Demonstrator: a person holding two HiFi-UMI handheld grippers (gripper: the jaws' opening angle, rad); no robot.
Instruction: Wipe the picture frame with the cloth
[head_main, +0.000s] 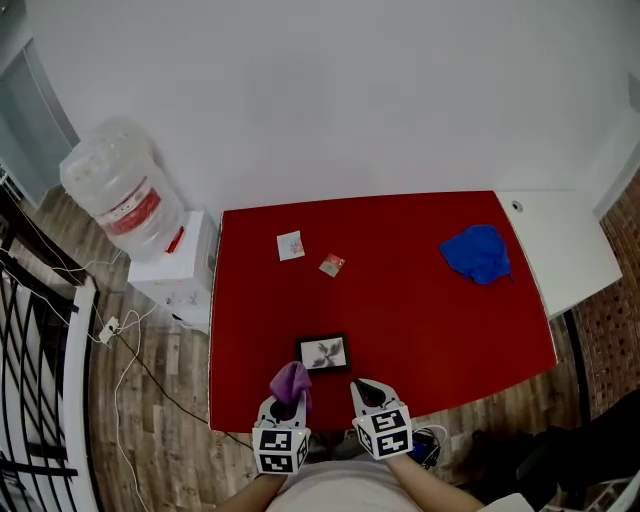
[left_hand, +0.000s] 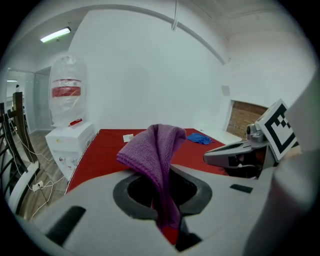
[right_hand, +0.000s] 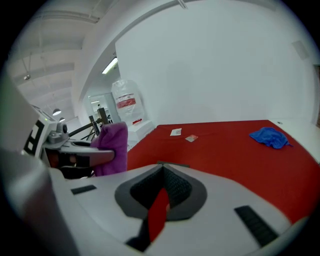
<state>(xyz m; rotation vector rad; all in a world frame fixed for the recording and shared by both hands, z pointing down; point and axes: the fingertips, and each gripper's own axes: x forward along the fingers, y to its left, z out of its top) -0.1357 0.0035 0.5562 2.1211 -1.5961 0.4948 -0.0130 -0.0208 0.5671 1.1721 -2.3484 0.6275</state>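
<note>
A small black picture frame (head_main: 323, 352) lies flat near the front edge of the red table (head_main: 400, 300). My left gripper (head_main: 285, 403) sits just in front of it and to its left, shut on a purple cloth (head_main: 291, 380). In the left gripper view the purple cloth (left_hand: 158, 150) stands up in a fold from between the jaws of the left gripper (left_hand: 162, 172). To the right of the frame's near edge, my right gripper (head_main: 366, 392) is shut with nothing in it. In its own view the right gripper (right_hand: 161, 168) shows only a thin red sliver between the jaws.
A blue cloth (head_main: 477, 253) lies at the table's far right. Two small cards (head_main: 290, 245) (head_main: 332, 265) rest beyond the frame. A water dispenser (head_main: 125, 190) stands left of the table, and a white cabinet (head_main: 560, 245) on the right. Cables lie on the floor (head_main: 120, 340).
</note>
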